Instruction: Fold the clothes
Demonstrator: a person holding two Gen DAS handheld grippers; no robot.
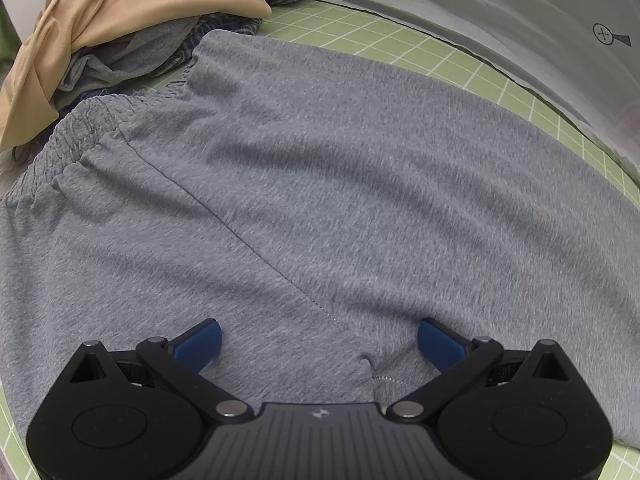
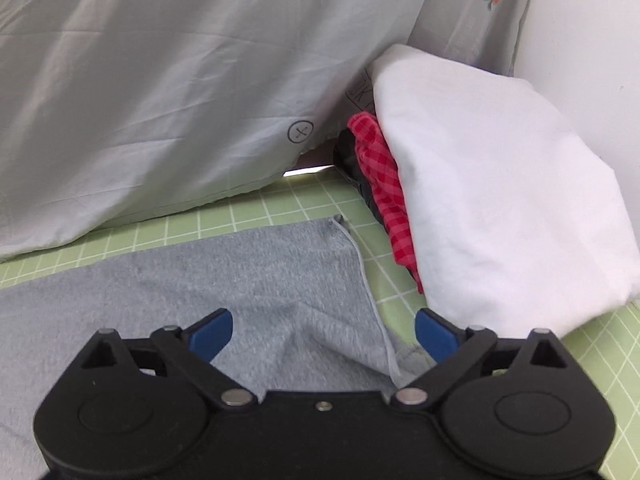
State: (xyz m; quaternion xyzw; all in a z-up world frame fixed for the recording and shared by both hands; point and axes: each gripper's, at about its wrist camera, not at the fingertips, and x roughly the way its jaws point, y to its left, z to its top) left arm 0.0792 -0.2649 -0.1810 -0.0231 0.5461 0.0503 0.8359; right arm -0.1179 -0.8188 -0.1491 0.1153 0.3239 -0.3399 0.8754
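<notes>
- Grey fleece shorts lie spread flat on the green gridded mat, elastic waistband at the left.
- On our far left, a heap of tan and checked garments touches the waistband.
- Our left gripper hangs over the crotch seam, blue fingers spread, nothing between them.
- Our right gripper stands wide open above the leg hem; bare mat beside it.
- Only the right view shows the white folded cloth and red checked fabric; pale grey bedding bounds the far edge.

Fuzzy matt grey knit shorts lie on a smooth gridded green mat beside a silky grey sheet.
</notes>
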